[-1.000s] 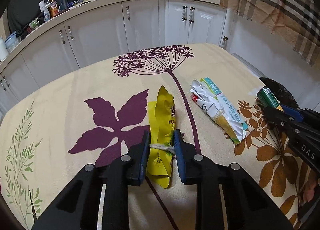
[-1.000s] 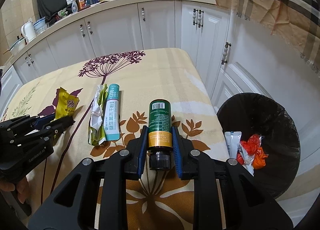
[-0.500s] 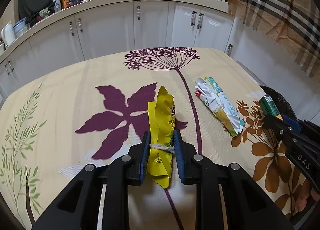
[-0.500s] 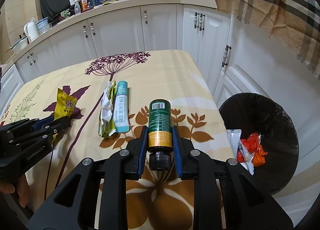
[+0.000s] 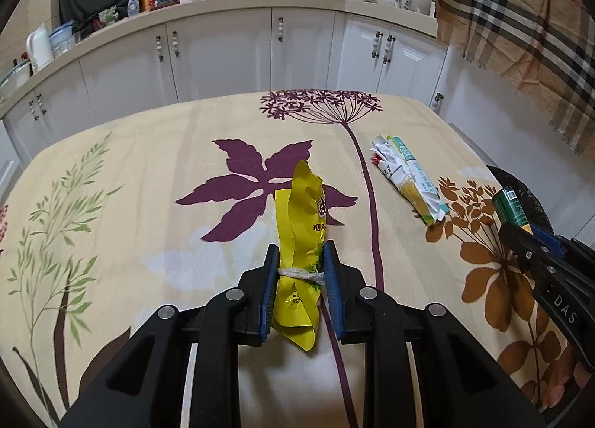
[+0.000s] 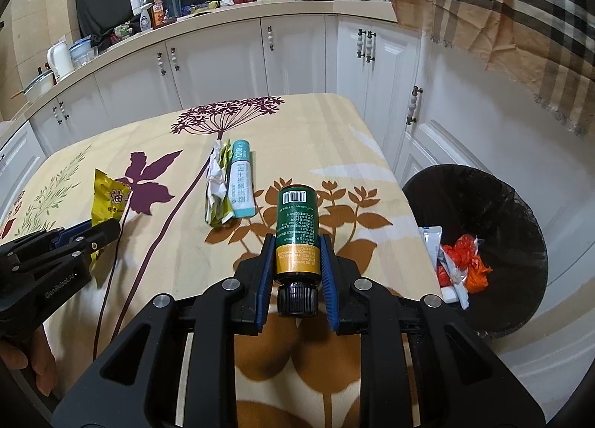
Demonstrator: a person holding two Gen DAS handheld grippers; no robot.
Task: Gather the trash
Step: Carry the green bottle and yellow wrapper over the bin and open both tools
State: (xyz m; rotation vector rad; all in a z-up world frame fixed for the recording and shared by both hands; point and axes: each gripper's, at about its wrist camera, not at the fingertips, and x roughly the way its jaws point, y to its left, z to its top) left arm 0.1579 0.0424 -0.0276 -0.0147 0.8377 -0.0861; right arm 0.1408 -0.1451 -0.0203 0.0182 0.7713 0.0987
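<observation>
Left gripper (image 5: 300, 273) pinches a crinkled yellow snack wrapper (image 5: 300, 227), right gripper (image 6: 295, 264) clamps a cylindrical green bottle (image 6: 296, 221), above the floral tablecloth (image 5: 148, 167).

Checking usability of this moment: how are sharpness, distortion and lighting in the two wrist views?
Left wrist view: sharp, no motion blur; the yellow wrapper in the left gripper reads clearly; strong fisheye bending of the counter, dark corners. Right wrist view: equally sharp, barcode on the green bottle in the right gripper legible; the bin interior is dark; even indoor light, soft shadows, no glare.
</observation>
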